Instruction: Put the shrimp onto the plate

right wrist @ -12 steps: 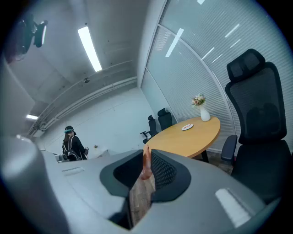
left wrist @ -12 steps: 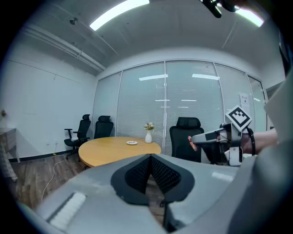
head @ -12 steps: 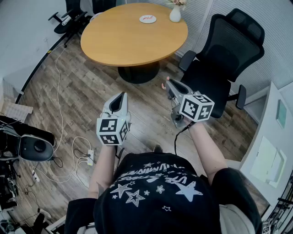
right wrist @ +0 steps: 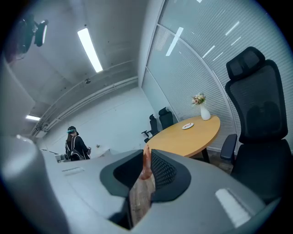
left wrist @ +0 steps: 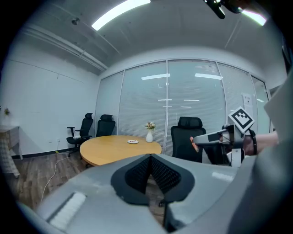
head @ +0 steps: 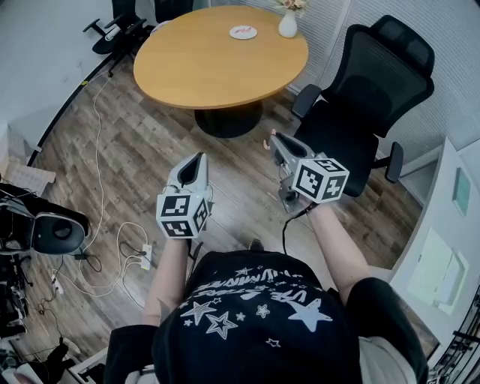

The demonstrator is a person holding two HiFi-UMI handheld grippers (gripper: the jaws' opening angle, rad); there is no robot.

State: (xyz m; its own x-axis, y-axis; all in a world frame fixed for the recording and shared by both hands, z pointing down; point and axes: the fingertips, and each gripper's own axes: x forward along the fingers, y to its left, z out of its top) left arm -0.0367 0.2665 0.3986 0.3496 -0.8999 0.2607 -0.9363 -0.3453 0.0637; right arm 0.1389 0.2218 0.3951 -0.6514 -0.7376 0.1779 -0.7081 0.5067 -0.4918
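A small orange-pink shrimp [right wrist: 146, 167] is pinched between the pads of my right gripper [right wrist: 147, 161], which is shut on it; in the head view the shrimp [head: 265, 142] pokes out at the tip of that gripper [head: 272, 139]. The white plate [head: 243, 32] lies at the far side of the round wooden table [head: 217, 60], well ahead of both grippers, over the floor. My left gripper [head: 196, 158] is held level beside the right, its jaws shut with nothing in them [left wrist: 150, 158]. The left gripper view also shows the plate [left wrist: 133, 141] and the right gripper [left wrist: 207, 137].
A white vase with flowers [head: 288, 22] stands near the plate. A black office chair [head: 367, 90] is just right of my right gripper. More chairs [head: 120, 26] stand far left. Cables [head: 97, 150] run over the wood floor. A person [right wrist: 75, 144] stands far off.
The right gripper with the shrimp has edged slightly toward the table. The left gripper has barely moved.
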